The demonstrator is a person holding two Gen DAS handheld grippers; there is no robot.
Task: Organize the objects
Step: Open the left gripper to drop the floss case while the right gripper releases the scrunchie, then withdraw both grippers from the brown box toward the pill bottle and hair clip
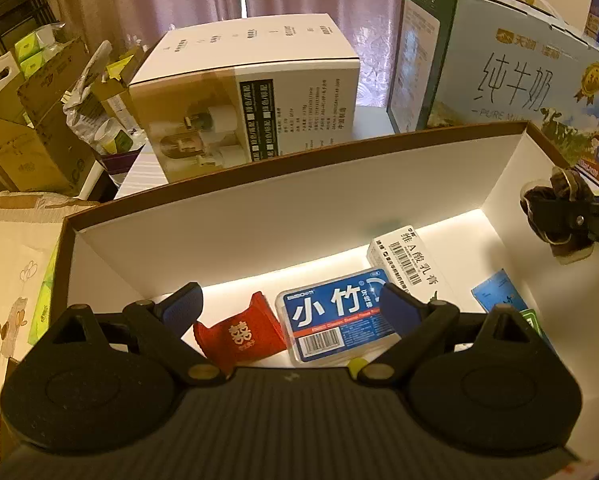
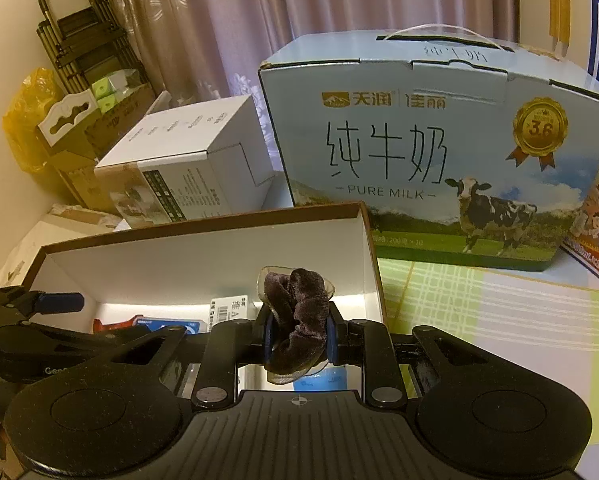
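An open box (image 1: 299,208) with a brown rim and white walls holds a red pouch (image 1: 239,336) with a gold emblem, a blue floss-pick case (image 1: 335,316), a white medicine carton (image 1: 407,264) and a blue packet (image 1: 495,292). My left gripper (image 1: 289,302) hangs open over the box's near side. The red pouch and blue case lie below its spread fingers, untouched. My right gripper (image 2: 299,334) is shut on a dark brown velvet scrunchie (image 2: 299,304) and holds it above the box's (image 2: 219,220) right part. In the left wrist view the right gripper (image 1: 559,220) and scrunchie (image 1: 559,188) appear at the right edge.
A pale blue milk carton case (image 2: 419,152) stands behind the box on the right. A white product box (image 1: 239,80) stands behind on the left. Cardboard boxes and bags (image 1: 39,140) crowd the far left. A green plaid cloth (image 2: 499,320) covers the table to the right.
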